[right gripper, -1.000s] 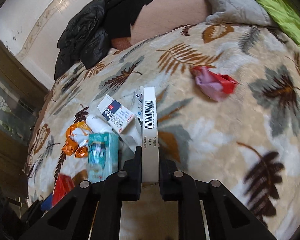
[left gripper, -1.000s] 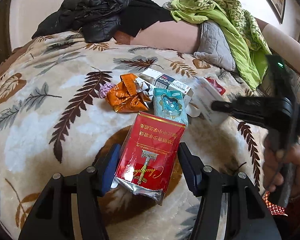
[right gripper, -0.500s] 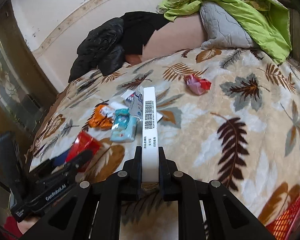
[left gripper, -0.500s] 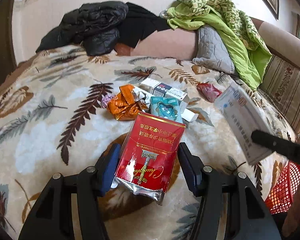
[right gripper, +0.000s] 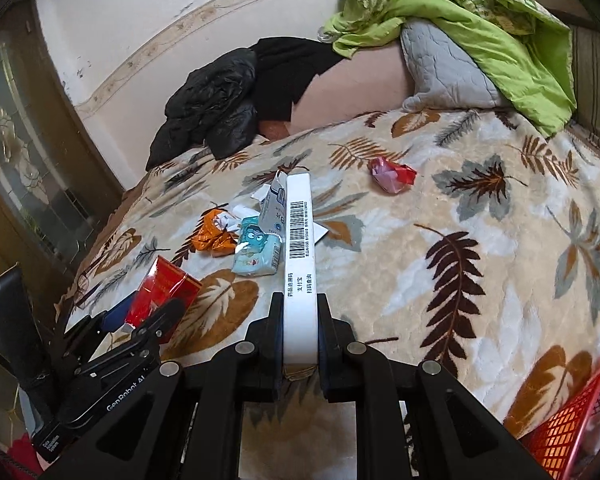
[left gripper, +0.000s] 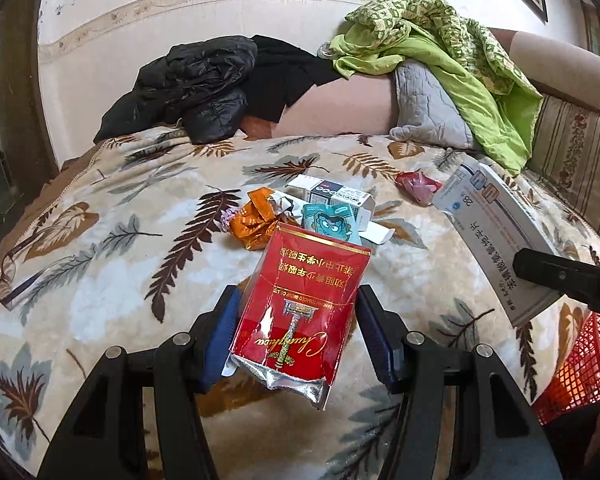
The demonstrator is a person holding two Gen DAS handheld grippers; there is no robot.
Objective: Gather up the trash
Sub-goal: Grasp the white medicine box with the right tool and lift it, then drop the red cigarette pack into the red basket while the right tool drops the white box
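Left gripper [left gripper: 296,332]: held the red cigarette pack [left gripper: 300,312] between its pads, up above the leafy blanket [left gripper: 100,240].
Right gripper [right gripper: 299,320]: squeezed the thin edge of a flat white box [right gripper: 298,248].
Left view only: the box's wide printed face.
Right view only: its barcode edge.
Red basket [right gripper: 572,424]: low at the right, in both views.

Both grippers are black plastic with silver screws. The left gripper [left gripper: 296,332] has blue pads. White lettering marks its body.
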